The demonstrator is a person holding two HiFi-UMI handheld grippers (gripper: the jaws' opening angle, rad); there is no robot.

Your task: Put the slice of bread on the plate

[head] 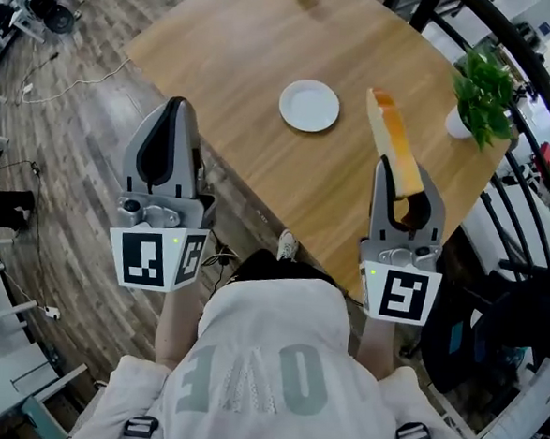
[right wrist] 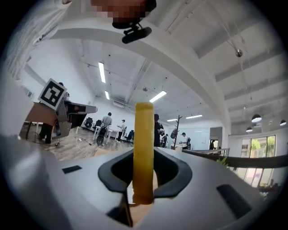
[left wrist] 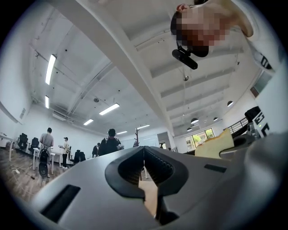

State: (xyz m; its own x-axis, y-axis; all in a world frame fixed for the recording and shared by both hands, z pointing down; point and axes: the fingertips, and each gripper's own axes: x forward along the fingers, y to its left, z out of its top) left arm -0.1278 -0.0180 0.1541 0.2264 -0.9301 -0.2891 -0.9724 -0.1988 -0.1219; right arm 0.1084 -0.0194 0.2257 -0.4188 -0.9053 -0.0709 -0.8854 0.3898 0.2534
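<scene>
The slice of bread (head: 392, 138) stands on edge between the jaws of the right gripper (head: 405, 197), which hold it by its lower end. Most of the slice sticks out ahead of this gripper, above the tabletop (head: 249, 53). The white plate (head: 309, 106) lies ahead of this gripper and to its left, apart from the bread. The left gripper (head: 173, 113) has its jaws together with nothing between them.

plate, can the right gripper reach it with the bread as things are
Probably yes: the right gripper holds the slice of bread just right of the plate, with only bare table between.
</scene>
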